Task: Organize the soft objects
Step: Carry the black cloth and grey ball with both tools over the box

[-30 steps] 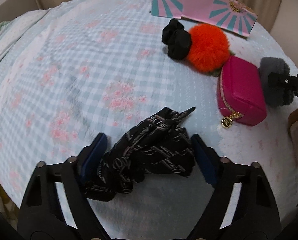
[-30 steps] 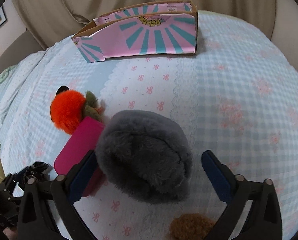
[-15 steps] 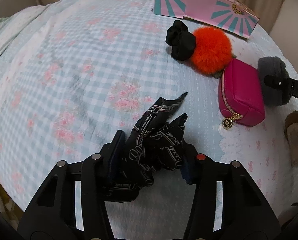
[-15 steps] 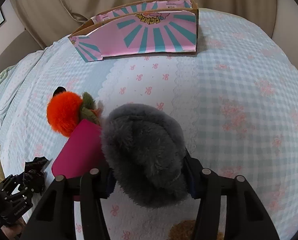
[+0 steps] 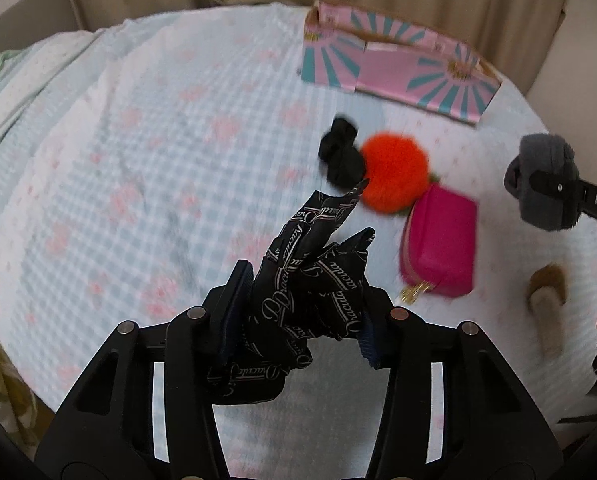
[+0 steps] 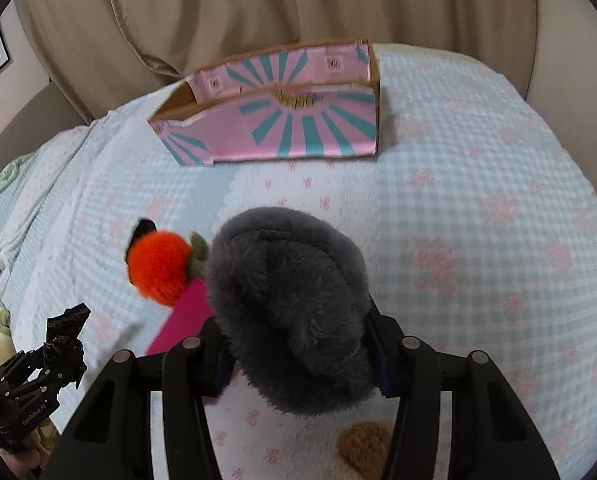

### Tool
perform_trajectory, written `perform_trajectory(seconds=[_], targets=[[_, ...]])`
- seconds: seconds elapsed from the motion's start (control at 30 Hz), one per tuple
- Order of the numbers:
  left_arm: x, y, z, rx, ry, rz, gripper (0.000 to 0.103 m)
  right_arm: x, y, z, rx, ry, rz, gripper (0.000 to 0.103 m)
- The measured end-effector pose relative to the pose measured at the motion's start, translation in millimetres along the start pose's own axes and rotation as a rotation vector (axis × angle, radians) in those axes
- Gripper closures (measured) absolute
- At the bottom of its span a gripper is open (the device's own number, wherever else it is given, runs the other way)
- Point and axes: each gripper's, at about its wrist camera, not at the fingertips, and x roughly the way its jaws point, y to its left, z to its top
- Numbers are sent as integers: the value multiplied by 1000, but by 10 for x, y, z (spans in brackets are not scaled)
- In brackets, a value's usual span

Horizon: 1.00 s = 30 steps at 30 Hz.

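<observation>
My left gripper is shut on a black scarf with white lettering and holds it above the bed. My right gripper is shut on a grey fluffy pad, lifted off the bed; it also shows in the left wrist view. A pink and teal cardboard box stands open at the far side of the bed, also in the left wrist view. The left gripper with the scarf shows at the lower left of the right wrist view.
On the checked bedspread lie an orange pompom, a black scrunchie, a magenta zip pouch and a brown fuzzy item. Beige curtains hang behind the bed.
Both grippers closed on their items, the left on the scarf and the right on the grey pad, and lifted them off the bed toward the box.
</observation>
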Motion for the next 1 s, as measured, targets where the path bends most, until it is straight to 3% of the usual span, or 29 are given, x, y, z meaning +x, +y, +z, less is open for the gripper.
perform_trajectory(seconds=[0.3,0.57,0.77,1.0], targets=[[-765,-132,651,-6,-80,-37,59,-867,191,372,8,-70,-13,54],[-1428,-367,1439,24,-130,-68,59,-1639,345,848,51,-121,-42,54],[-1612,-490,2025,54,-155,-111,59,-1838,422,1250,74,-139,-60,54],[-1463,-672,2747,106,-164,-166,59,-1713,467,1785,99,-149,-81,54]])
